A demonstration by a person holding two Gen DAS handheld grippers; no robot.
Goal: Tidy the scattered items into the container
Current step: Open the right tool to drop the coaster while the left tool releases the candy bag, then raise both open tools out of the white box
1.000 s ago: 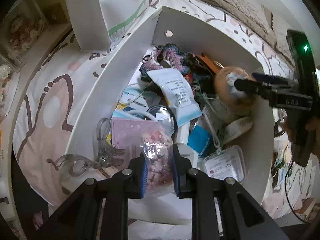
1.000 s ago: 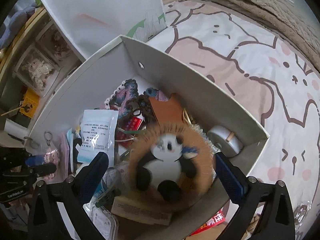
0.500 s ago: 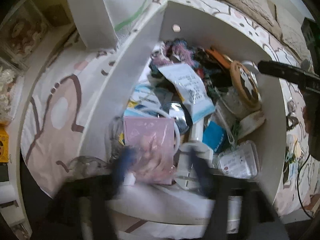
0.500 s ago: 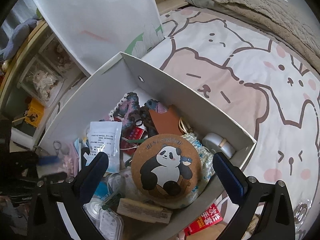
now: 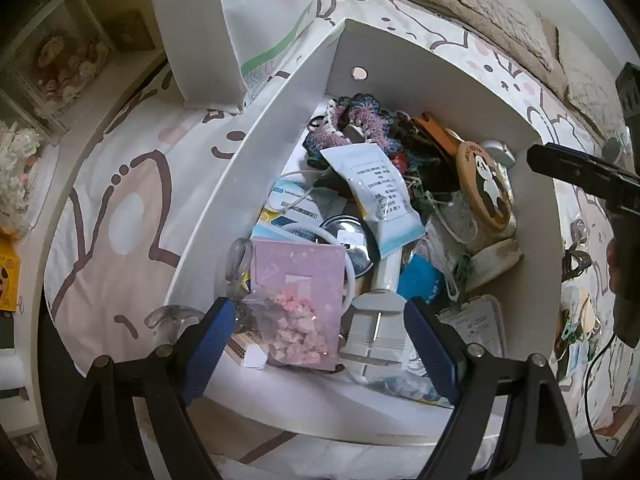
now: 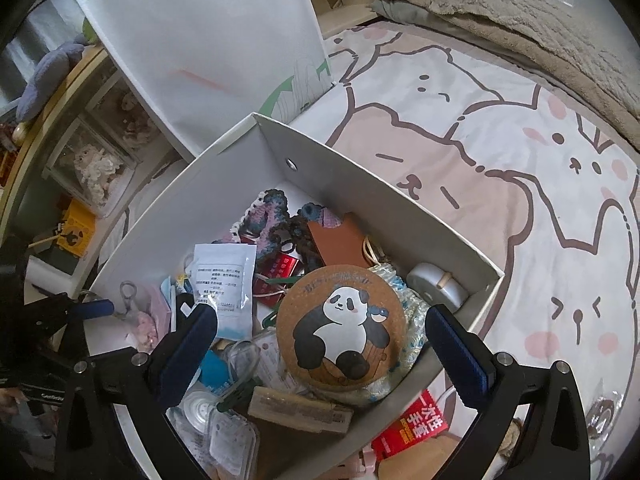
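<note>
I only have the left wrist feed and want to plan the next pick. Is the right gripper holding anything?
Observer: No. The right gripper is open with nothing between its pads. It is above the panda coaster, which lies inside the white box.
Operator: Is anything left outside the box on that side?
Observer: Yes. A red packet lies on the bedsheet, just outside the box's near corner.
</note>
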